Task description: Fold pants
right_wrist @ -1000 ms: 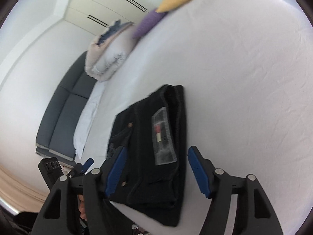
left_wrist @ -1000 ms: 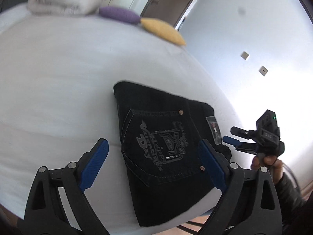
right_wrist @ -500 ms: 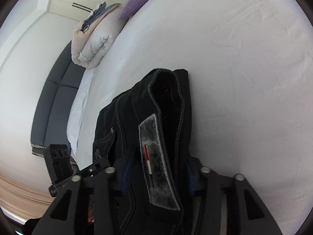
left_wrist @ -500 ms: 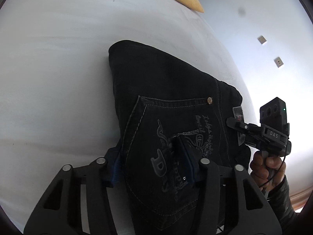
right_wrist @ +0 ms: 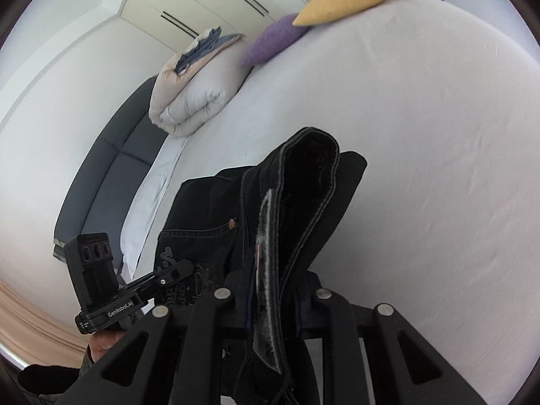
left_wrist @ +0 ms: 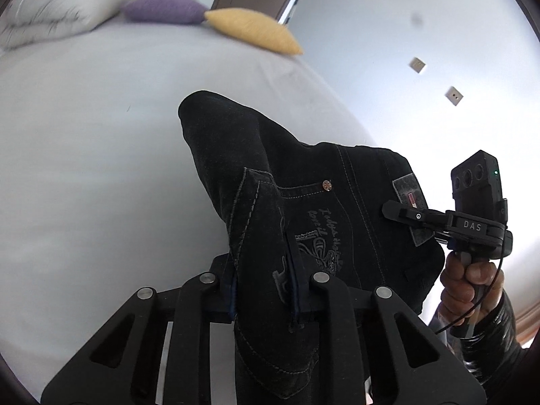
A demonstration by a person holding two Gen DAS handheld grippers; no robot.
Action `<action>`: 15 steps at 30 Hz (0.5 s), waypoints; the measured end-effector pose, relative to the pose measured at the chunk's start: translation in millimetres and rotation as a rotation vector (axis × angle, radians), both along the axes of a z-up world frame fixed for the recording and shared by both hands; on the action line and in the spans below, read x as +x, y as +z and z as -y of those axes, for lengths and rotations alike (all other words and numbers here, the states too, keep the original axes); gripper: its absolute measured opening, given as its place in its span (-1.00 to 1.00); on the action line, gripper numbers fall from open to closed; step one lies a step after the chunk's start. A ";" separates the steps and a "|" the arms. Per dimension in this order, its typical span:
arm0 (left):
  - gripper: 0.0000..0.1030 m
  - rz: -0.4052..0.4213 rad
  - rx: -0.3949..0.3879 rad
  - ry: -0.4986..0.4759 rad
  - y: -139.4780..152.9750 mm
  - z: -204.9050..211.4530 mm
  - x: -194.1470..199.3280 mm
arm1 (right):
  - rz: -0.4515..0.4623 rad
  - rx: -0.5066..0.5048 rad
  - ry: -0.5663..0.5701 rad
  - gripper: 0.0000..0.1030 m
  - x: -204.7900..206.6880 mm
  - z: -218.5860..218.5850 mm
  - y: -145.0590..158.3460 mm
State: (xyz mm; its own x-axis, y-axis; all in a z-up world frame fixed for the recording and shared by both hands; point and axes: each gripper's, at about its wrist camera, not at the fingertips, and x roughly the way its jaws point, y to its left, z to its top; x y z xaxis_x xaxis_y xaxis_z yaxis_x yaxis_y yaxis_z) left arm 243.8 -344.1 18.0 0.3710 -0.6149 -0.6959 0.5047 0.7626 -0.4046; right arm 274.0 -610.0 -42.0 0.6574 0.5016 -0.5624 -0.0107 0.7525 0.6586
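My left gripper (left_wrist: 263,290) has just been closing and now pinches the folded black pants (left_wrist: 303,202) at their near edge — the embroidered back pocket is bunched between the blue pads. My right gripper (right_wrist: 273,303) has likewise just been closing; it clamps the waistband end of the same pants (right_wrist: 303,195), with the grey label strip running down between its fingers. The garment is raised at the near side by both grips, so its held edge stands above the white bed sheet (left_wrist: 84,168); whether the far fold touches the sheet I cannot tell. In the left wrist view my right hand (left_wrist: 469,290) is seen gripping its handle, dark sleeve at the wrist, with that gripper's finger laid over the label corner. On the bed's far side lie a purple cushion (left_wrist: 165,8) and a yellow cushion (left_wrist: 253,32), touching end to end, and a folded pale duvet (right_wrist: 192,98) beside them. A dark grey sofa (right_wrist: 101,182) stands alongside the bed — seen in the right wrist view only.
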 end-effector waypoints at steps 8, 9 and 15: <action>-0.61 -0.019 0.012 -0.014 -33.7 54.4 86.6 | -0.038 -0.023 -0.047 -0.64 61.0 60.7 -18.3; -0.61 -0.032 0.021 -0.014 -42.4 55.9 94.0 | -0.056 -0.021 -0.053 -0.64 67.8 67.7 -27.8; -0.19 -0.070 0.052 0.031 -91.5 56.8 106.1 | -0.116 -0.041 -0.078 -0.31 83.3 79.5 -77.1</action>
